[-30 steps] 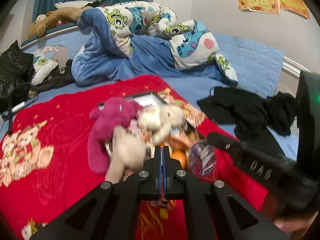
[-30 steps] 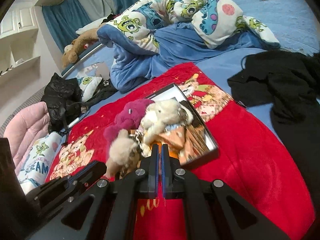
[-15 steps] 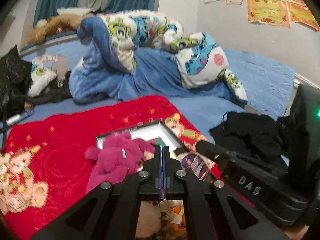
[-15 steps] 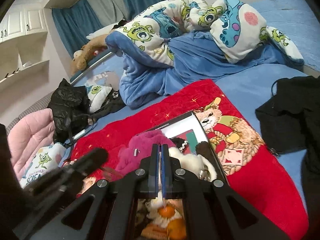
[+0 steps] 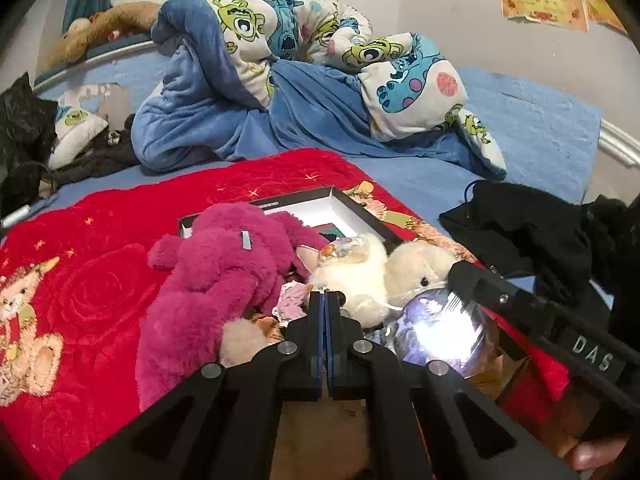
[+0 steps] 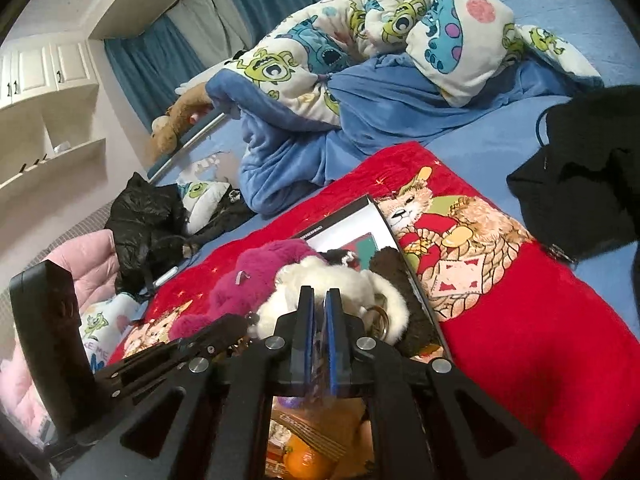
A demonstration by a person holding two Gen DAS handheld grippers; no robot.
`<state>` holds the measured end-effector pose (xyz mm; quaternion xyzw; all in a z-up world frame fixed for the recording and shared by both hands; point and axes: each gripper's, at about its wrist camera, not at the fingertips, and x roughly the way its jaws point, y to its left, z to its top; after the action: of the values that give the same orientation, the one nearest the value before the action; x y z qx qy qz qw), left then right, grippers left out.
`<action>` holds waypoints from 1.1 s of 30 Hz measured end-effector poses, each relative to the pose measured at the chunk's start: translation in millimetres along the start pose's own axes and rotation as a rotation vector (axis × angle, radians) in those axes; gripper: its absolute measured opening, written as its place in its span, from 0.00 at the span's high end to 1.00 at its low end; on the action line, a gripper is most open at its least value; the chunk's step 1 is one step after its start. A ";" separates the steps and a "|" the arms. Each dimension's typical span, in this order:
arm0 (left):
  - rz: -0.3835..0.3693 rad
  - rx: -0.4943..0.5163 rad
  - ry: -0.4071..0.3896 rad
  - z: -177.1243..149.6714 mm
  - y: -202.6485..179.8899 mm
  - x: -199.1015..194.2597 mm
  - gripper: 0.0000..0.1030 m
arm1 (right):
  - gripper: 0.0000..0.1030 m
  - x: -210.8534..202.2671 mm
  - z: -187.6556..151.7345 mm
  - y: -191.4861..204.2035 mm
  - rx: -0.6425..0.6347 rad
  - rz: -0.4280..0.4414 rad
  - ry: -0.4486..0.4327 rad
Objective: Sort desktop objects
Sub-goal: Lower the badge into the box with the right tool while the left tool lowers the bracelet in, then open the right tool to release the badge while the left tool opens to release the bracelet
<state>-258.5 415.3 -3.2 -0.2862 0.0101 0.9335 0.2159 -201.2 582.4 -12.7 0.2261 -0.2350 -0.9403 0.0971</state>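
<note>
Plush toys are piled in and over a shallow black box [image 5: 352, 204] that is laid on a red blanket [image 5: 100, 280]. Largest is the magenta plush [image 5: 224, 276], at nine o'clock of the white plush [image 5: 360, 276]; a shiny ball [image 5: 440, 332] is seen at four o'clock of that. The left gripper [image 5: 324, 300] is held fully closed, empty. The right gripper [image 6: 316, 300] is seen opening by a narrow slit above the white plush, nothing gripped.

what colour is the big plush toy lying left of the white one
Magenta pink plush toy, clearest in the left wrist view.
</note>
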 end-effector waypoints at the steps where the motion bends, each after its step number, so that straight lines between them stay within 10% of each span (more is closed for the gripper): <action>1: -0.002 -0.001 -0.005 0.0 0.6 -0.7 0.99 | 0.94 -0.3 -0.5 0.8 -0.006 0.001 -0.002; 22: -0.004 0.054 -0.040 -4.3 -11.0 -7.7 0.99 | 0.83 -5.3 -6.4 6.7 -0.065 -0.039 -0.056; 25: -0.014 0.068 -0.071 -4.2 -14.0 -15.2 0.54 | 0.05 -6.6 -6.3 7.0 -0.064 -0.125 -0.065; 26: -0.011 0.074 -0.090 -4.0 -15.2 -18.5 0.29 | 0.00 -10.2 -6.6 7.4 -0.067 -0.140 -0.093; 29: 0.020 0.097 -0.148 -2.4 -19.1 -29.1 0.00 | 0.00 -21.2 -3.0 6.2 -0.058 -0.120 -0.145; 33: 0.014 0.107 -0.134 0.8 -20.2 -28.5 0.00 | 0.00 -28.5 -0.3 0.4 -0.038 -0.150 -0.186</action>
<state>-229.6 422.4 15.0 -0.2111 0.0474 0.9501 0.2247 -176.0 590.2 -1.9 0.1528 -0.2075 -0.9662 0.0083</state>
